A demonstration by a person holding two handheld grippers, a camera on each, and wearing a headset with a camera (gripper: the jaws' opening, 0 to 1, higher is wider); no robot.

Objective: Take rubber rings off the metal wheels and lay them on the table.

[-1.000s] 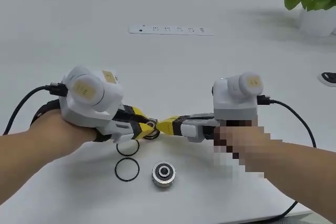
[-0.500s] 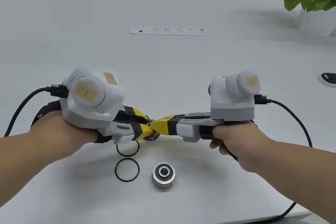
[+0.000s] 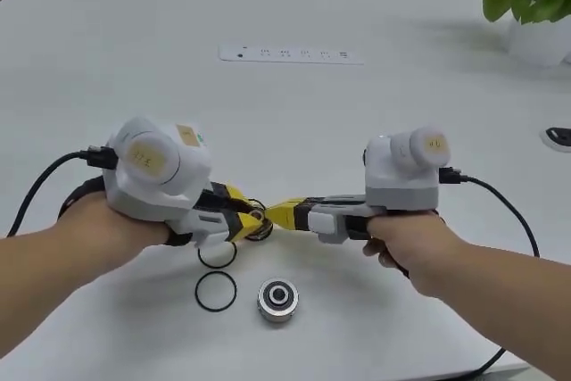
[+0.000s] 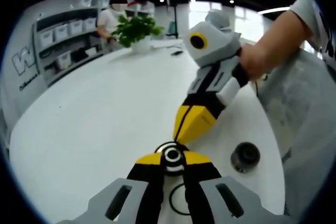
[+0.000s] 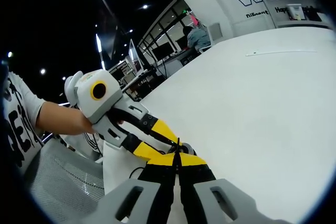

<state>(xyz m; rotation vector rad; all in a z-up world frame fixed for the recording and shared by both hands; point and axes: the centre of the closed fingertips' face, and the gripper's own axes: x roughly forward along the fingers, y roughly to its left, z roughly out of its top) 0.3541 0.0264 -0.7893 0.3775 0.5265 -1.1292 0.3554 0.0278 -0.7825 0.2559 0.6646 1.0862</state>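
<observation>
Almost nothing moves between the earlier head views and now. Both grippers stay tip to tip over the near part of the table [image 3: 294, 122], and the right hand only drifts slightly left and then back. The same two loose rings lie on the table throughout: the near ring [image 3: 196, 292] and the far ring [image 3: 218, 265], which is half tucked under the left hand. No new ring has been laid down, so I judge this pull is still in progress, not done.

The left gripper [image 4: 171, 161] has its jaws closed on a wheel [image 3: 258, 225], one yellow tip on each side, holding it just above the table. The rubber ring [image 4: 172, 144] still looks seated around that wheel as a dark outer band.

The right gripper [image 5: 178, 160] comes in from the right. Its jaws are nearly together with only a thin slit between them, and its tips touch the held wheel's rim. A thin black bit sits right at its tips in the right gripper view. It looks like the ring's edge is pinched, but that bit is too small to be sure.

A second wheel [image 3: 278, 297] stands on the table, near and slightly right of the grippers, just right of the near ring. I cannot tell whether it still carries a ring.
</observation>
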